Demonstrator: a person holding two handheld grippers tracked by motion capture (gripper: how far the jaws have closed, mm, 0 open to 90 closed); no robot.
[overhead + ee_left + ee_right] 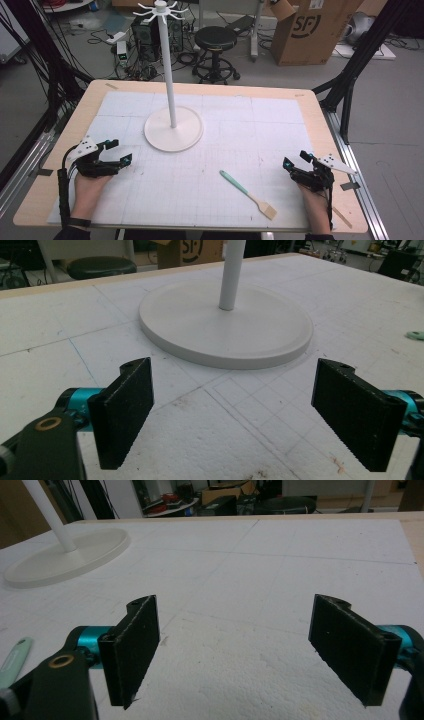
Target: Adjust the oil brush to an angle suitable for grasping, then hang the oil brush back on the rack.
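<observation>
A white stand with a round base (pixel 173 128) and a tall pole (pixel 167 65) topped by hooks (pixel 160 9) rises from the white foam mat. Its base (pixel 225 325) lies just ahead of my left gripper (pixel 235 415), which is open and holds nothing. That left gripper (pixel 118 152) rests at the mat's left side. A brush with a mint-green handle (pixel 247 193) lies flat near the front, left of my right gripper (pixel 295 160). My right gripper (pixel 235 650) is open and empty; the handle's tip (pixel 14 660) shows at its left, the stand's base (pixel 65 555) farther off.
The white mat (pixel 250 130) covers a wooden table (pixel 320 115). Behind the table stand a black stool (pixel 215 47), a cardboard box (pixel 312 27), a computer tower (pixel 145 35) and loose cables. Black frame legs (pixel 350 75) stand at the right.
</observation>
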